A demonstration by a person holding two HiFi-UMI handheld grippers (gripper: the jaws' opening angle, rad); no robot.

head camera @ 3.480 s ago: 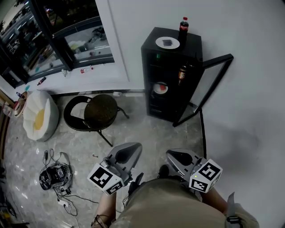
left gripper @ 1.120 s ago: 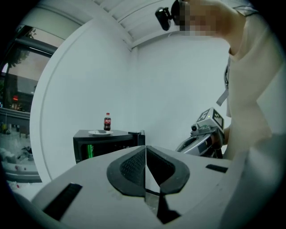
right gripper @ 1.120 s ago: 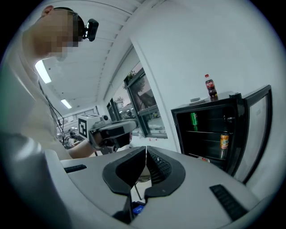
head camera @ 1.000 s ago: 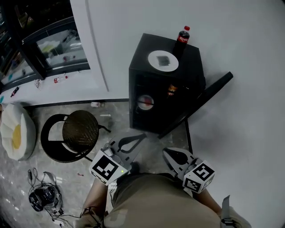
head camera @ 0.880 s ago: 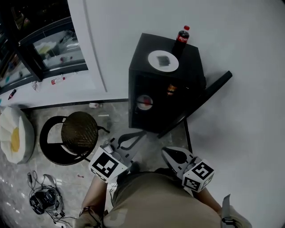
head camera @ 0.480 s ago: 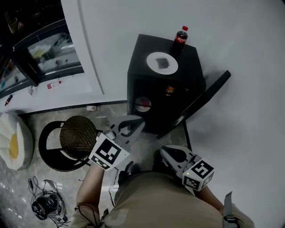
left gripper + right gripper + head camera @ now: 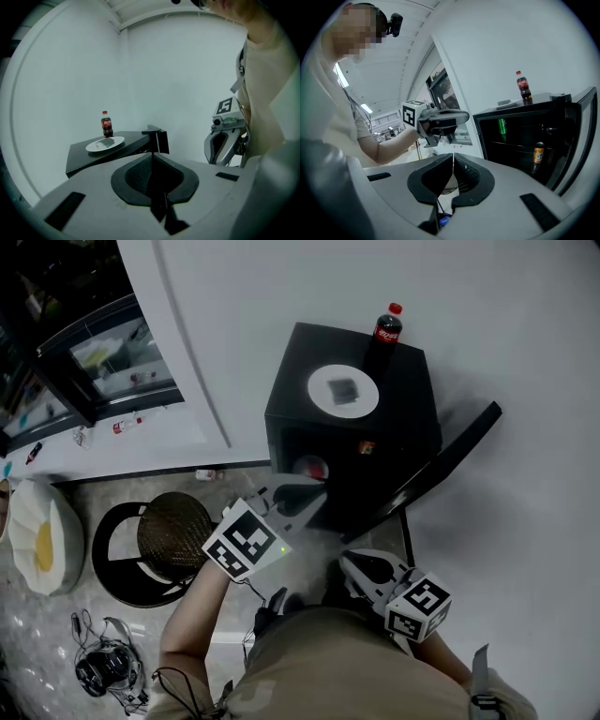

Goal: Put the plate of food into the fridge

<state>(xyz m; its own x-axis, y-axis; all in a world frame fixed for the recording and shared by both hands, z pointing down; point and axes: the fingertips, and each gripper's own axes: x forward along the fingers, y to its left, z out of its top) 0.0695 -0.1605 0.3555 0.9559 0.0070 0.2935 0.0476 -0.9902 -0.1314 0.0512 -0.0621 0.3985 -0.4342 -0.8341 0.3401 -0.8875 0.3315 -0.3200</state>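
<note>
Plate sits on the fridge, door open for loading; our left gripper and right gripper are closed, holding nothing.

The flat top of the black fridge is carrying a white plate, with a cola bottle standing at the plate's one o'clock. The marbled floor is bearing the fridge, a round dark stool at its eight o'clock, a white cushion at the stool's nine o'clock and tangled cables at its seven o'clock.
</note>
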